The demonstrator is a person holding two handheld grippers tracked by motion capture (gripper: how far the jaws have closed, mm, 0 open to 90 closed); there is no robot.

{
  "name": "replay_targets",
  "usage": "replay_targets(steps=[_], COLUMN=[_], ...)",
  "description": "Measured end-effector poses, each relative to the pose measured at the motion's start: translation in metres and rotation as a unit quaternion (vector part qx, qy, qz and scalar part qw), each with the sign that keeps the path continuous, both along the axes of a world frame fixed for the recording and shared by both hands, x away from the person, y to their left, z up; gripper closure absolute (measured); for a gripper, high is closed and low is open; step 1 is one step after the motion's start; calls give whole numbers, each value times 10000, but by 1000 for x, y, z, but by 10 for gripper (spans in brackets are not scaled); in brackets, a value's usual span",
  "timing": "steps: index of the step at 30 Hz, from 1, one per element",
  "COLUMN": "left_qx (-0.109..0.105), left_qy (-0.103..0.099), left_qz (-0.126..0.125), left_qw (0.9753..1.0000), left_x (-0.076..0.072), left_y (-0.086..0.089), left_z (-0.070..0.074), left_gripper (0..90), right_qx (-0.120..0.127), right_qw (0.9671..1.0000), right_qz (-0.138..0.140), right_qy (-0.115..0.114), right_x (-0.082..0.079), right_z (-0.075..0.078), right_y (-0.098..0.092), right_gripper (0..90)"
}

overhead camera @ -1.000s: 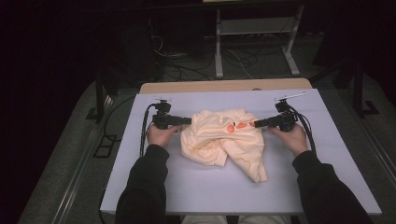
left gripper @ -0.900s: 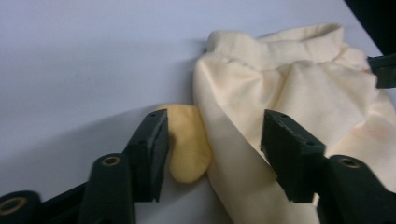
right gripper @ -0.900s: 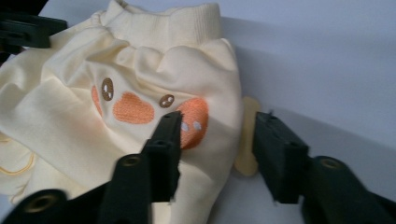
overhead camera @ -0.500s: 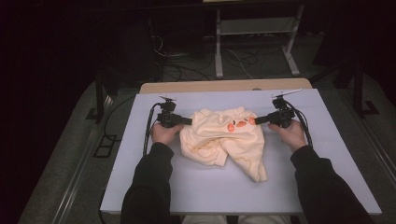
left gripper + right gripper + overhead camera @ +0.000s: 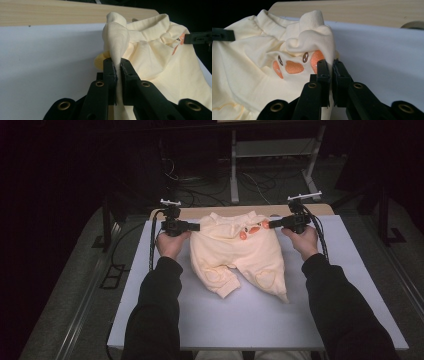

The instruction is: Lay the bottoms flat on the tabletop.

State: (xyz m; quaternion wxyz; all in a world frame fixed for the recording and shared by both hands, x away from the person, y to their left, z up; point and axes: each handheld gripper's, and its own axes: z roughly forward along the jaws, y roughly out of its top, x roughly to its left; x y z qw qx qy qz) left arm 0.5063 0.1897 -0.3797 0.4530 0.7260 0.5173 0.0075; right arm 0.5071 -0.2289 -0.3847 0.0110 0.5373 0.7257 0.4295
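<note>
High view: one soft, cream knit garment (image 5: 235, 255) with ribbed cuffs and orange embroidered patches lies rumpled at the far middle of the white counter (image 5: 260, 320), stretched between two black grippers, left gripper (image 5: 196, 226) and right gripper (image 5: 268, 224), each clamped on its fabric.

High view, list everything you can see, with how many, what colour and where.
Garment: one, cream with orange face print, middle of the table, held up at both upper corners.
Table cover: one, pale lilac-white, over the tabletop.
Wooden table edge: one, light wood, far side.
Metal stand: one, grey, on the floor behind the table.
Floor cables: several, black, behind the table.
Left tool: one, black, shut on the garment's left corner.
Right tool: one, black, shut on its right corner.
Sleeves: two, black, near edge.
</note>
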Motion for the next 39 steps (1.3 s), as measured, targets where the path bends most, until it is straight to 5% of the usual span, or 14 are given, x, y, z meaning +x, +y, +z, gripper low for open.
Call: replay_targets(steps=[4, 9, 13, 15, 17, 18, 22, 28, 31, 34, 39], left_qx=[-51, 242, 231, -48, -518, -520, -502, -719, -687, -582, -466], left_qy=[115, 159, 166, 296, 483, 476, 89, -426, -503, -508, -581], left_qz=[63, 182, 252, 146, -73, -71, 171, 111, 71, 46, 40], left_qw=[9999, 9994, 9993, 9994, 9975, 9975, 9986, 9964, 9963, 9970, 9972], left_x=[5, 12, 14, 13, 13, 12, -2, -23, -33, -40, -49], left_y=[-8, -17, -16, -14, -10, -9, 0, 0, -6, -10, -8], left_z=[-13, -27, -32, -37, -43, -43, -38, -21, -16, -13, -8], left_gripper=[828, 829, 816, 782, 585, 539, 374, 174, 49, 0, 0], right_qx=[-210, -295, -324, -325, -462, -603, -497, -228, -122, -354, -349], right_qw=[9996, 9985, 9987, 9986, 9978, 9973, 9986, 9988, 9982, 9977, 9976], right_qz=[-173, -356, -357, -356, -338, -306, -139, 132, 281, 312, 288], right_qy=[60, 304, 179, 217, 339, 297, 85, -415, -507, -483, -523], right_x=[8, 15, 17, 17, 16, 14, 2, -20, -32, -42, -56], right_z=[-7, -26, -28, -29, -32, -32, -27, -5, 2, 5, 5], right_y=[-1, -3, -2, -3, -4, -4, -11, -14, -9, -3, -6], right_gripper=[843, 843, 834, 827, 769, 733, 591, 418, 264, 133, 85])
